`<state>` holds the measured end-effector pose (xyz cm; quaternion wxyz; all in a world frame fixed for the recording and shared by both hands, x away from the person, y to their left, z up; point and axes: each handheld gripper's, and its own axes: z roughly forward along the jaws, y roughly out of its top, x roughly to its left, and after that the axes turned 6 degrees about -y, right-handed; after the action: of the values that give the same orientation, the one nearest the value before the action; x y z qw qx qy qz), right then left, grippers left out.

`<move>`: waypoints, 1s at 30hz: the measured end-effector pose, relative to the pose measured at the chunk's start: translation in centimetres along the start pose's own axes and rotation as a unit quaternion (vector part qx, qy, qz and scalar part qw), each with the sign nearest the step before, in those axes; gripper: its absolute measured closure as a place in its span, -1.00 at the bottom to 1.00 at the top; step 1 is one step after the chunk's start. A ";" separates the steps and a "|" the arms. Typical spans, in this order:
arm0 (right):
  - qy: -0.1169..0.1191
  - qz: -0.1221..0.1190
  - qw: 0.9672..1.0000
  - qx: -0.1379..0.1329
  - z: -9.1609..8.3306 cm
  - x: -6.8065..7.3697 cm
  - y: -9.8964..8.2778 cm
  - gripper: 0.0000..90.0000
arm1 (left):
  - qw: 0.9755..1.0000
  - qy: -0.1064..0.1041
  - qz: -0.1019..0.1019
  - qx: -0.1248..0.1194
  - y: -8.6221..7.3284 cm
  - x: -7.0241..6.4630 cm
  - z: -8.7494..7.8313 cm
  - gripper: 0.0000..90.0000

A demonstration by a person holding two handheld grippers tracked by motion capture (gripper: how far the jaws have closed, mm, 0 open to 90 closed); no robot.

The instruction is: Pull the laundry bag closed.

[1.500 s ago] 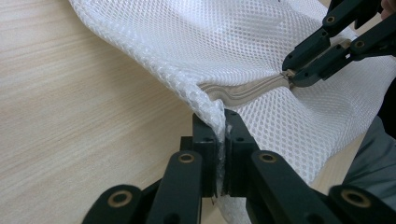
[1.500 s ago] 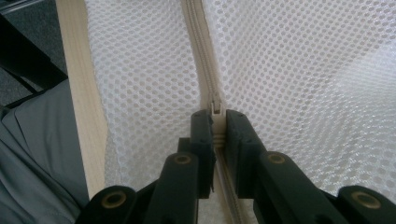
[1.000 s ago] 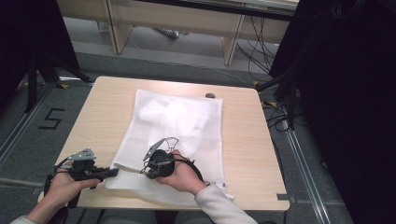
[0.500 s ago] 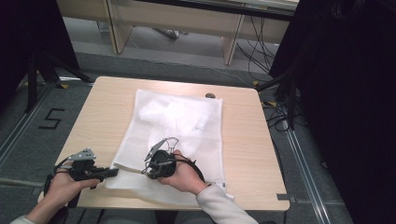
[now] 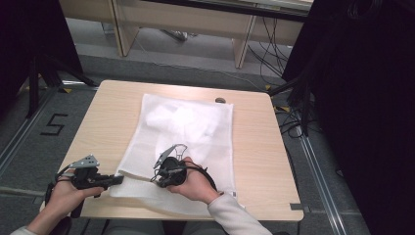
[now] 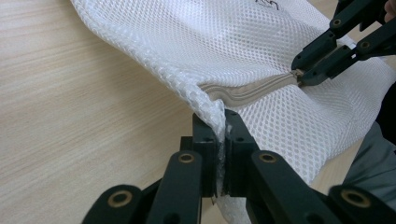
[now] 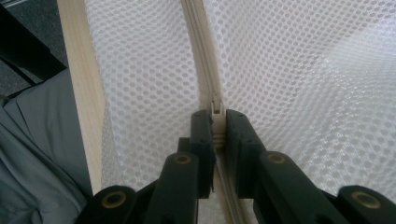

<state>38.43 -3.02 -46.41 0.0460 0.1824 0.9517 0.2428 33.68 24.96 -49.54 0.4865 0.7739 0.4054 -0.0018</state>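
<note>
A white mesh laundry bag (image 5: 186, 127) lies flat on the wooden table (image 5: 254, 147), with white cloth inside its far half. My left gripper (image 5: 119, 179) is shut on the bag's near-left corner; in the left gripper view the mesh (image 6: 210, 42) is pinched between the two jaws of that gripper (image 6: 222, 135). My right gripper (image 5: 155, 180) sits over the bag's near edge, shut on the zipper pull (image 7: 216, 106) of the beige zipper (image 7: 198, 51). The left gripper view also takes in the right gripper (image 6: 299, 75) at the end of the zipper band (image 6: 252, 91).
A small dark object (image 5: 220, 100) rests at the table's far edge. The near table edge (image 7: 81, 93) runs close beside the bag, with a grey sleeve below it. Desks stand beyond the table, cables trail on the floor to the right, and a "5" (image 5: 55, 125) marks the floor at left.
</note>
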 end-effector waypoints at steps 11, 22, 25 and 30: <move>-0.001 0.000 1.000 0.001 -0.2 -0.2 -0.3 0.83 | 1.000 0.001 0.002 0.003 0.0 0.0 0.1 0.89; 0.000 -0.002 1.000 0.000 -0.4 -0.3 -0.6 0.83 | 1.000 0.000 0.000 0.006 -0.1 0.0 0.1 0.89; 0.001 0.002 1.000 0.002 -0.7 -0.4 -0.7 0.83 | 1.000 0.001 0.001 0.006 -0.1 0.0 0.1 0.89; -0.004 0.007 1.000 0.005 -0.9 -0.5 -1.1 0.83 | 1.000 0.005 0.000 0.005 -0.1 0.0 0.2 0.89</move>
<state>38.39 -4.45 -46.17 0.0474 0.1899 0.9515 0.2372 33.67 24.86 -49.71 0.4803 0.7767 0.4075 0.0002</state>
